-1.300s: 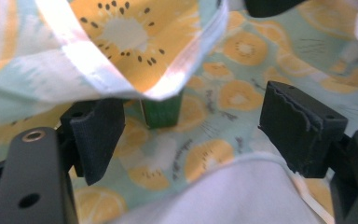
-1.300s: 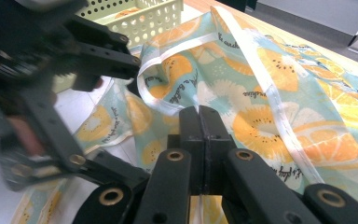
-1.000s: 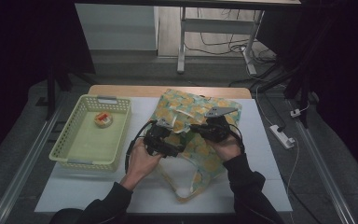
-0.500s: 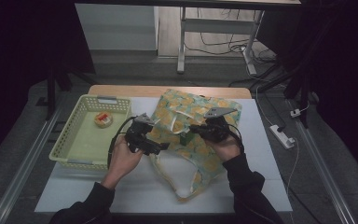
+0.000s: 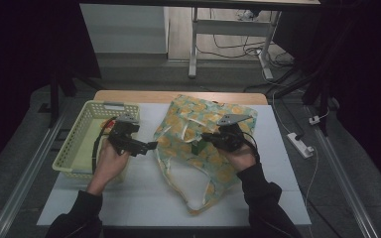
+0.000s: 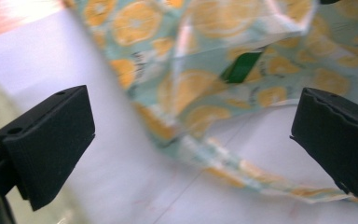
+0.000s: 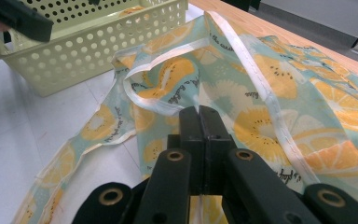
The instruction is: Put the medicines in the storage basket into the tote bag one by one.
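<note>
The thin, floppy bag [image 5: 206, 148] lying mid-table toward its far edge is best pinched by its hem: the right gripper [image 5: 204, 139] clamps it, the left gripper [image 5: 151, 145] gapes empty.

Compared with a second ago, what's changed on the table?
The left gripper slid left off the orange-print bag toward the yellow basket; its fingers have just been opening and hold nothing. The right gripper stayed put, shut on the bag.
</note>
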The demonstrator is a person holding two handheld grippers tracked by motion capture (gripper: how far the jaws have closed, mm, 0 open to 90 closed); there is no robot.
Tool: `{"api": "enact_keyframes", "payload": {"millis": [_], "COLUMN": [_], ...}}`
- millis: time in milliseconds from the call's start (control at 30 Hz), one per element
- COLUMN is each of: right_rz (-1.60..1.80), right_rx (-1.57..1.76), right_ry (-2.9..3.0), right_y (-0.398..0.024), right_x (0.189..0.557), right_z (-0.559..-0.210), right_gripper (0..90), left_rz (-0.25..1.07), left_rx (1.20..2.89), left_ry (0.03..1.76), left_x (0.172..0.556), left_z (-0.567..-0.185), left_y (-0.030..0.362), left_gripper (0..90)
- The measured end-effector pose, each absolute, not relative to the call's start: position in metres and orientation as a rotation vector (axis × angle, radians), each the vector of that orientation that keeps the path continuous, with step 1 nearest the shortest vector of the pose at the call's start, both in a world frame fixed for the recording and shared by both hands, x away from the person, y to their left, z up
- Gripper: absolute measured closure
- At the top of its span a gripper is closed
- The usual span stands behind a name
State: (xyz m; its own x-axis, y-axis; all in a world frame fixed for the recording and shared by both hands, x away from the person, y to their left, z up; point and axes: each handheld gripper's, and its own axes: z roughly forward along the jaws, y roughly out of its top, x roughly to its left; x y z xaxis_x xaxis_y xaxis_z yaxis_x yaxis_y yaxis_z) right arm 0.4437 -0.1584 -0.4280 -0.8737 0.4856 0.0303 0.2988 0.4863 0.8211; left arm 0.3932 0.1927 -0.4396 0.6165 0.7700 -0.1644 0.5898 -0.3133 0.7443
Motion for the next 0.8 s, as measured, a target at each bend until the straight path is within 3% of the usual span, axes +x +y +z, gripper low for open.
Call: {"api": "enact_keyframes", "payload": {"millis": [333, 800], "right_rz": [1.334, 1.335], "right_rx": [0.677, 0.676], "right_ry": [2.525, 2.526], "right_y": [-0.159, -0.159], "right_x": [0.444, 0.445], "right_z": [-0.428, -0.429], "right_gripper": [89.7, 89.7], "left_rz": [0.376, 0.378], "left_rx": [2.032, 2.020], "left_ry": [1.182, 1.358], "left_x": [0.408, 0.442], "left_z": [-0.444, -0.461], "left_y": [0.239, 0.280], "left_gripper": [0.0, 0.0]}}
